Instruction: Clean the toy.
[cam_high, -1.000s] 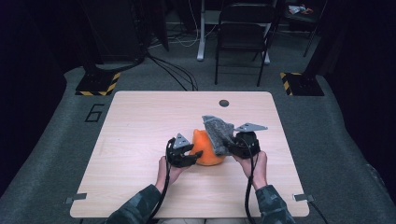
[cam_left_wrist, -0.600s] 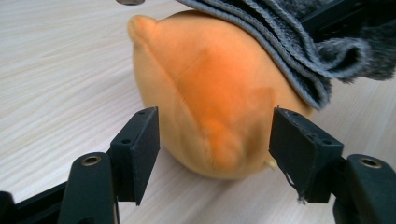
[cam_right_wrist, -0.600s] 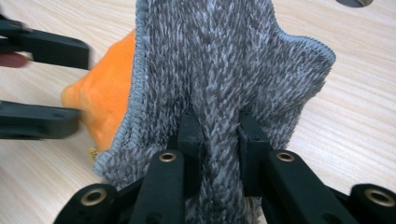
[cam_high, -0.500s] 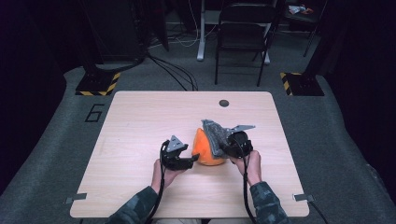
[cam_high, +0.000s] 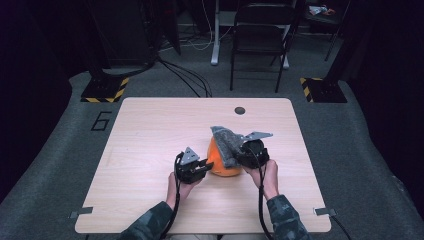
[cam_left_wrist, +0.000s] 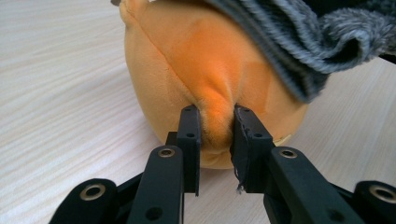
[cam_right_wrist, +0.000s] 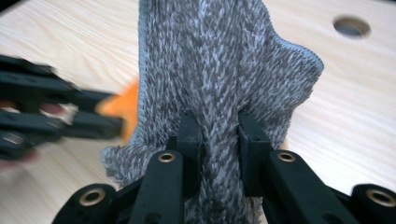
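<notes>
An orange plush toy (cam_high: 220, 162) sits on the wooden table (cam_high: 150, 135), with a grey fuzzy cloth (cam_high: 226, 144) draped over its top and right side. My left gripper (cam_high: 201, 167) is at the toy's left side. Its jaws have just been closing and now pinch a fold of the orange plush (cam_left_wrist: 205, 60) between the pads of my left gripper (cam_left_wrist: 215, 130). My right gripper (cam_high: 244, 154) is at the toy's right, shut on the grey fuzzy cloth (cam_right_wrist: 219, 60), which bunches between the jaws of my right gripper (cam_right_wrist: 219, 133). The left gripper (cam_right_wrist: 46, 116) appears blurred at the left of the right gripper view.
A round cable hole (cam_high: 240, 110) lies near the table's far edge. Beyond the table stand a dark folding chair (cam_high: 260, 35) and two black stands with yellow-striped bases (cam_high: 102, 90). Bare tabletop stretches to the left of the toy.
The left gripper drew back a little from the toy with its jaws apart, then came in again and pinched the orange plush. The right gripper with the grey cloth shifted slightly left.
</notes>
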